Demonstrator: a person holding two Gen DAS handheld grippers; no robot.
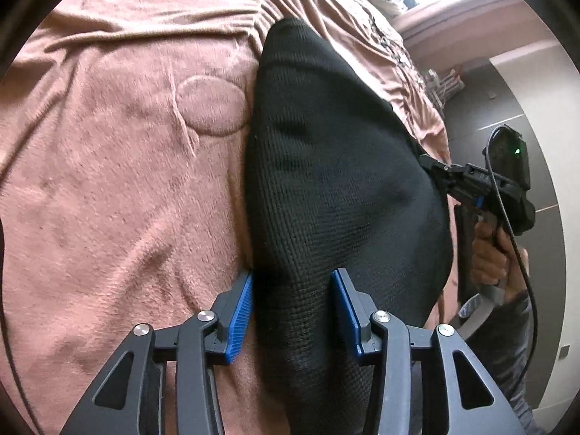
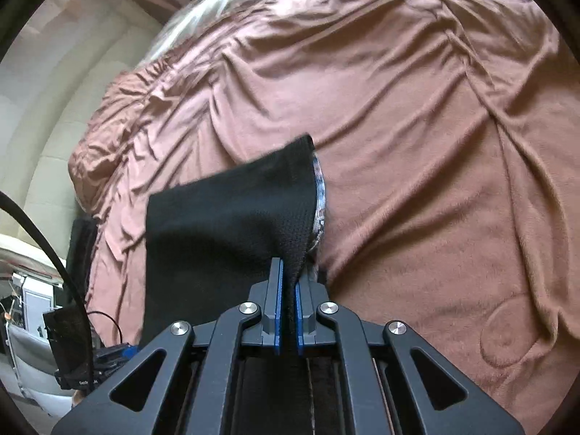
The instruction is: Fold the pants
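Observation:
The black knit pants [image 1: 337, 166] lie on a brown blanket [image 1: 119, 166], stretched from the far end toward me. My left gripper [image 1: 293, 279] is open, its blue pads [image 1: 243, 319] on either side of the near part of the pants. My right gripper [image 2: 289, 282] is shut on an edge of the pants [image 2: 232, 228] and lifts it off the blanket [image 2: 417, 145]; a patterned inner band [image 2: 319, 195] shows. In the left wrist view the right gripper [image 1: 435, 168] pinches the pants' right edge.
The blanket is wrinkled and covers the whole bed. The bed's edge runs on the right in the left wrist view, with grey floor [image 1: 471, 108] beyond. A cable [image 2: 47, 239] and dark equipment [image 2: 69, 337] sit at the lower left of the right wrist view.

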